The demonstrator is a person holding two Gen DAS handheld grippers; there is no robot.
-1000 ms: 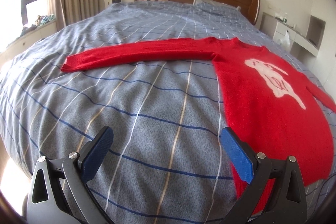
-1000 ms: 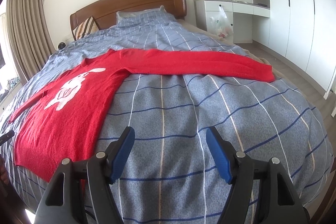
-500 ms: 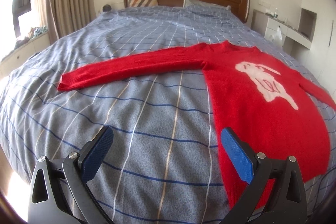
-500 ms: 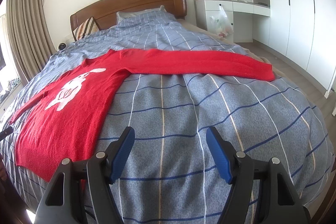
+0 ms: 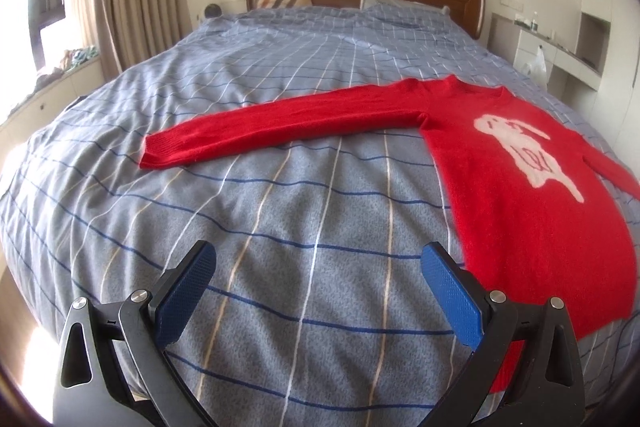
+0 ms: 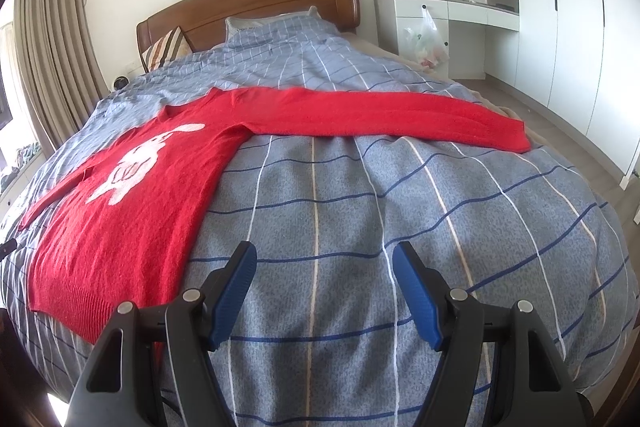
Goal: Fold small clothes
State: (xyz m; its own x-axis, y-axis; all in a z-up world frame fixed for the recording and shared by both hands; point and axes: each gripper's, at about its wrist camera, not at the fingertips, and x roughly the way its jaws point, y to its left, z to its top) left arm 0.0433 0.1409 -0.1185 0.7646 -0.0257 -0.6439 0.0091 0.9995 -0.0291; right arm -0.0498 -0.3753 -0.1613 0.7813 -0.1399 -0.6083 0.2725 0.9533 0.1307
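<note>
Sweater [image 5: 520, 195] lies flat on the bed [image 5: 280, 227], hem at the foot edge, sleeves stretched straight out toward either side edge. It sits between the two tools: to the right of the left tool [image 5: 316, 291], to the left of the right tool [image 6: 324, 291]. Both tools hang wide open and empty above the blanket; each has its own sleeve ahead.

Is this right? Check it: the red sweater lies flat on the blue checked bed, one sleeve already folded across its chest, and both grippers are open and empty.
Not quite. The red sweater has no sleeve folded over its chest; the right wrist view shows one sleeve stretched straight out on the bed. The left gripper and right gripper are open and empty.
</note>
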